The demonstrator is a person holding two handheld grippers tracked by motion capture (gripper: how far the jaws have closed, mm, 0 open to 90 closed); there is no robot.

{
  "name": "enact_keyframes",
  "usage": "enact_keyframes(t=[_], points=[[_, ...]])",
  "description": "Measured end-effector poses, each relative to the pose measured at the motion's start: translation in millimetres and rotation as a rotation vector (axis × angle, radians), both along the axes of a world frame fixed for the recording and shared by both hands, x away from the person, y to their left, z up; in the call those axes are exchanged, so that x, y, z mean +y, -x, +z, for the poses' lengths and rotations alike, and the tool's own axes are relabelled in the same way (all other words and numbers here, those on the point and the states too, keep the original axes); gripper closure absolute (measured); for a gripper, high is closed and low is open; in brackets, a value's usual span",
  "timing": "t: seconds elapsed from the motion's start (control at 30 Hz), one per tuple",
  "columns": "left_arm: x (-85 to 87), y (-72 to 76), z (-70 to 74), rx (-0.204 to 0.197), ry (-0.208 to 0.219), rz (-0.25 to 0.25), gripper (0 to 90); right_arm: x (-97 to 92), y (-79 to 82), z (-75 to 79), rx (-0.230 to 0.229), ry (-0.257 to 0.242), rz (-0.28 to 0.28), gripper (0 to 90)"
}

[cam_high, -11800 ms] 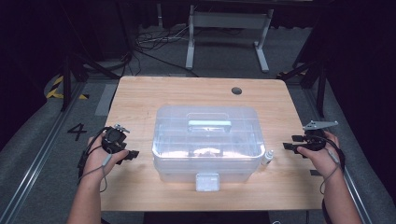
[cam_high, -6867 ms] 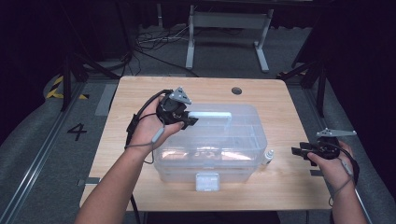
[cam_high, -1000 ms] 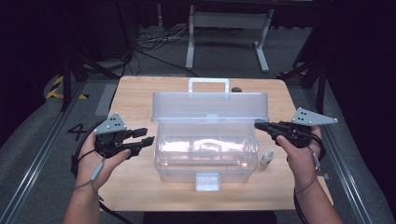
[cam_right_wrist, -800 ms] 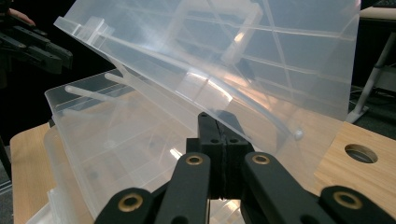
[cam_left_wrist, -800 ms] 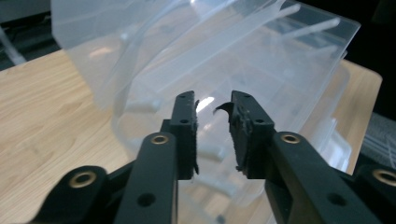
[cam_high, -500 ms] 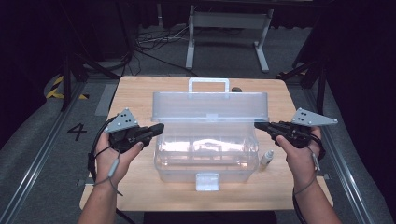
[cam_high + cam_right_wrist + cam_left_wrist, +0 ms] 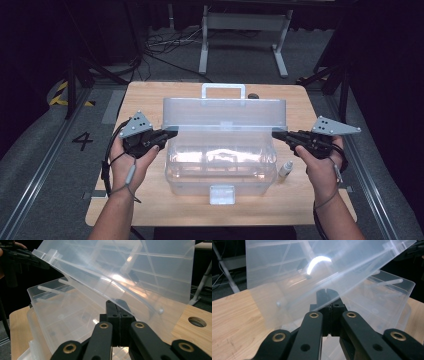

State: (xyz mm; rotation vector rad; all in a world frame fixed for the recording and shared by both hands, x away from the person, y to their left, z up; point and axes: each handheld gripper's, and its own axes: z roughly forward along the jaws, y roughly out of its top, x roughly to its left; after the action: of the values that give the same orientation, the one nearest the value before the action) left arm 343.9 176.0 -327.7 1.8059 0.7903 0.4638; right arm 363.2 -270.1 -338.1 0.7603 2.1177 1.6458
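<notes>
- Clear plastic box (image 7: 220, 162) in the middle of the wooden table (image 7: 150, 95), long axis across the table from one hand to the other, latch side facing the person.
- Lid (image 7: 225, 114) raised and standing nearly upright along the far edge of the box, hinged at the back, white handle (image 7: 223, 90) pointing up and away from the person.
- Left gripper (image 7: 165, 135) at the left end of the box, pointing to the right and level; tips against the lower left corner of the lid.
- Left jaws just closing, now together; in the left gripper view (image 7: 327, 293) pads pressed flat on each other, tips just under the lid edge; held or only touched, cannot tell.
- Right gripper (image 7: 280, 136) at the right end, pointing to the left, mirror of the other one.
- Right jaws together too; in the right gripper view (image 7: 117, 303) tips close under the slanted lid (image 7: 130, 272); a grip on it not clearly visible.
- High view: small white bottle (image 7: 285, 169) standing on the table just beside the right front corner of the box, and a dark round hole (image 7: 254, 95) behind the lid.
- Right gripper view: same hole (image 7: 197, 321) in the wood, and the other gripper (image 7: 22, 256) far at the upper left.
- Left gripper view: bright curved reflection on the lid (image 7: 319, 267), box wall (image 7: 387, 302) on the right.
</notes>
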Motion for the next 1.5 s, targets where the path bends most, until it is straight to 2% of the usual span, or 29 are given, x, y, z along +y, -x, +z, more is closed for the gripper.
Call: enact_keyframes(t=[0.23,0.43,0.57,0.63,0.73,0.8,0.87,0.97,1.07,1.2,1.33,1.5], points=[[0.6,-1.6,1.7,-0.003,-0.001,0.012,89.9,-0.5,2.9,0.5,0.0,0.003,-0.002,90.0],[1.3,-4.8,4.0,-0.003,0.0,0.011,89.9,-1.5,11.3,4.3,-0.021,0.041,-0.019,87.0],[1.1,-7.6,6.2,-0.004,0.0,0.012,90.0,-3.1,18.1,5.7,-0.029,0.07,-0.037,81.2],[1.0,-8.6,7.3,-0.002,-0.005,0.012,89.9,-5.1,21.9,6.3,-0.031,0.083,-0.066,76.3],[0.8,-10.4,8.8,-0.005,-0.009,0.014,90.0,-7.6,25.6,5.9,-0.02,0.061,-0.088,68.8],[0.9,-11.6,10.0,-0.004,-0.013,0.012,89.9,-9.6,27.5,5.5,-0.023,0.07,-0.135,63.3],[0.8,-12.0,10.3,-0.004,-0.014,0.012,89.9,-10.0,27.5,5.6,-0.026,0.071,-0.149,60.7],[0.7,-12.7,11.0,-0.001,-0.014,0.012,89.9,-11.0,23.0,6.0,-0.041,0.07,-0.203,50.9],[0.9,-12.8,11.2,0.002,-0.014,0.01,89.9,-9.4,14.8,3.6,-0.066,0.054,-0.241,44.8],[0.7,-12.7,11.3,0.002,-0.017,0.01,89.9,-4.5,8.1,2.9,-0.072,0.065,-0.258,43.4],[0.9,-12.3,11.0,0.004,-0.016,0.008,89.9,3.8,0.7,6.8,-0.102,0.097,-0.282,43.4],[1.3,-12.1,10.8,0.006,-0.016,0.003,89.9,12.3,-5.6,11.0,-0.13,0.099,-0.301,43.2]])
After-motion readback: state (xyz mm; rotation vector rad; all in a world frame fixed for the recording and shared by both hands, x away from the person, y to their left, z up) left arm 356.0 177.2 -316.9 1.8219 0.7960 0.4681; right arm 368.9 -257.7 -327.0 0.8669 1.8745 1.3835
